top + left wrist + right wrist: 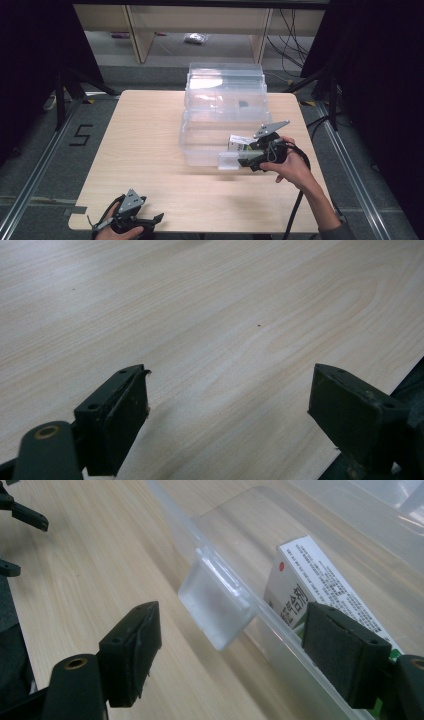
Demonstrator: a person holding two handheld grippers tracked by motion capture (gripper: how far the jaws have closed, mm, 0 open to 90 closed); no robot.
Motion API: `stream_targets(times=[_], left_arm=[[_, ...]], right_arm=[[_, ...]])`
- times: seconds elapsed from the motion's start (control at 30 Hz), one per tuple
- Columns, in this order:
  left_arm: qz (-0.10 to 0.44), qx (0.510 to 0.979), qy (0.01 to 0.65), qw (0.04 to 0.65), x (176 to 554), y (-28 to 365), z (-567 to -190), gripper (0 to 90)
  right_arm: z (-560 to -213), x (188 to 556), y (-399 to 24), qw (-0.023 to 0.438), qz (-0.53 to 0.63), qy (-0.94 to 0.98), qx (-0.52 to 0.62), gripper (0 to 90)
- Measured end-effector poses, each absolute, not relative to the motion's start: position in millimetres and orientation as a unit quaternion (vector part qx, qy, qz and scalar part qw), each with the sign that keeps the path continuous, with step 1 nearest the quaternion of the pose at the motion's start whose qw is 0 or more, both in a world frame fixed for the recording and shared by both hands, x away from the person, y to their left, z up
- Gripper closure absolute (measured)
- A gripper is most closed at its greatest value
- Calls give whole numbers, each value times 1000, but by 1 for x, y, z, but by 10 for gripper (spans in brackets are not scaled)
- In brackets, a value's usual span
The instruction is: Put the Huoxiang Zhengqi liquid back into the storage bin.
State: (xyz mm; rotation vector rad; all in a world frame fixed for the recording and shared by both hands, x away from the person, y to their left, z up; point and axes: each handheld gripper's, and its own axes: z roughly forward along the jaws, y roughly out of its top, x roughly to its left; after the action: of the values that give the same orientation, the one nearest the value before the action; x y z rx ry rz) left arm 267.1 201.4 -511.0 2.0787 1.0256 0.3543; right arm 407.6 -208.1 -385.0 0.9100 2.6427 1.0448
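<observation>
Right gripper view: right tongs [227, 650] gape wide, empty, straddling the clear plastic bin's frosted latch [215, 605]; closing off-centre risks pinching the bin wall [280, 635] instead.

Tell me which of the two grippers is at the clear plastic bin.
The right gripper, fingers open at the clear plastic bin's front latch; the left gripper rests apart at the table's near edge.

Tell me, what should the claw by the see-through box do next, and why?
Probably ease the right claw forward and close on the clear latch tab. Its jaws stand open astride the tab on the box's front wall, not yet touching it, so nothing is gripped.
</observation>
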Motion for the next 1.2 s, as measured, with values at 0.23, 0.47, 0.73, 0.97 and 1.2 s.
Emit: stream_targets(times=[0.23, 0.47, 0.73, 0.97, 1.2], left_arm=[[142, 818, 401, 386, 267, 202, -509, 155], [140, 818, 399, 389, 267, 203, -509, 155], [143, 816, 403, 388, 267, 202, -509, 155], [143, 817, 401, 388, 267, 203, -509, 155], [143, 818, 400, 389, 267, 203, -509, 155]], right_arm=[[-389, 402, -206, 69, 348, 885, 303, 245], [-397, 399, -202, 79, 355, 884, 293, 245], [-398, 391, -198, 75, 357, 883, 294, 243], [-402, 387, -196, 77, 354, 889, 280, 243], [-406, 382, -193, 71, 342, 894, 281, 241]])
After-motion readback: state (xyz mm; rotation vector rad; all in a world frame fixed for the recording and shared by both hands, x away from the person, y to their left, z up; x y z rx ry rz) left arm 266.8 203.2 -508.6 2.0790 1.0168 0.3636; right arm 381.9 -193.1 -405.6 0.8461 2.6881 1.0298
